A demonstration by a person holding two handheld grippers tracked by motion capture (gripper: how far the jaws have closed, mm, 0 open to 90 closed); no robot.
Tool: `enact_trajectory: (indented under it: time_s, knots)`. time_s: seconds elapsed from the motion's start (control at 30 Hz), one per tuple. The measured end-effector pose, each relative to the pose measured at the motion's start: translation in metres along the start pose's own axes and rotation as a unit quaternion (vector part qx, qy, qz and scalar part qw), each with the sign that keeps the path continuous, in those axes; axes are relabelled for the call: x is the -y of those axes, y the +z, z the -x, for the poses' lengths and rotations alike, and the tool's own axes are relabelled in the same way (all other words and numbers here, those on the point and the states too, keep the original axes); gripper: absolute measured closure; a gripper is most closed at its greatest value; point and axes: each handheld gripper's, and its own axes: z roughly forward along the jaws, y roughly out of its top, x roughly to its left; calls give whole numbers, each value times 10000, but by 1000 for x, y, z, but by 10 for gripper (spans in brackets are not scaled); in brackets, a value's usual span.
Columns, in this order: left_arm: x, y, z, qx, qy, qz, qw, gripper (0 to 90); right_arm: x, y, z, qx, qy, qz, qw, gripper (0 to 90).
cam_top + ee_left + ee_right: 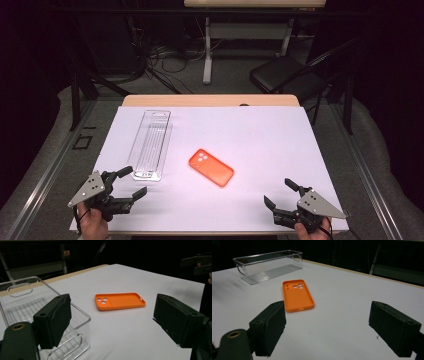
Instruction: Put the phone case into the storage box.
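An orange phone case lies flat, hollow side up, near the middle of the white table. To its left a clear plastic bin stands lengthwise. My left gripper hovers at the front left corner, open and holding nothing, close to the bin's near end. At the front right my right gripper is open too, with nothing between its jaws. The left gripper view has the case ahead and the bin behind its left jaw. From the right gripper view, the case lies ahead with the bin beyond.
The table's wooden far edge shows past the white sheet. A black chair and a desk frame with cables stand on the floor beyond. In the left gripper view, the other gripper appears at the top right.
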Motion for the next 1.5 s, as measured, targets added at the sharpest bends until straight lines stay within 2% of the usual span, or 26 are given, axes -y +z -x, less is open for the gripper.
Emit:
enact_trajectory:
  time_s: [0.23,0.5,0.6,0.73,0.77,0.8,0.9,0.97,1.03,1.2,1.33,1.37,1.4,1.43,1.5]
  knots:
    - [0,2,-1,51,-15,-50,10000,152,0,3,-1,24,-42,-147,9999,136]
    - [-1,3,-6,93,-304,-149,9994,155,-8,10,-2,-20,-56,-314,9995,133]
    - [-4,6,-9,8,-417,-237,9988,155,-14,16,0,-57,31,-460,9989,134]
    - [-15,12,-15,50,-481,-362,9982,154,-22,30,2,-137,100,-754,9970,134]
    - [-15,12,-15,50,-481,-362,9982,154,-22,30,2,-137,100,-754,9970,134]
    - [-20,16,-17,56,-508,-454,9977,154,-27,35,3,-215,100,-878,9959,134]
    - [-26,21,-20,102,-518,-495,9974,154,-35,44,3,-269,85,-1071,9938,134]
    - [-36,30,-23,207,-578,-628,9961,154,-41,49,3,-318,81,-1147,9929,134]
    - [-38,33,-23,227,-580,-663,9959,155,-43,52,3,-337,82,-1187,9923,134]
    - [-51,47,-24,321,-471,-785,9953,154,-56,62,3,-406,24,-1306,9906,134]
    - [-64,56,-28,346,-527,-817,9947,154,-65,72,4,-456,78,-1532,9871,134]
    - [-64,56,-28,346,-527,-817,9947,154,-65,72,4,-456,78,-1532,9871,134]
    - [-67,58,-29,379,-547,-842,9942,154,-67,74,4,-451,73,-1529,9872,134]
    - [-73,62,-31,444,-601,-886,9933,154,-72,78,5,-453,83,-1627,9856,134]
    - [-75,65,-32,442,-619,-931,9927,154,-74,81,5,-472,94,-1654,9850,134]
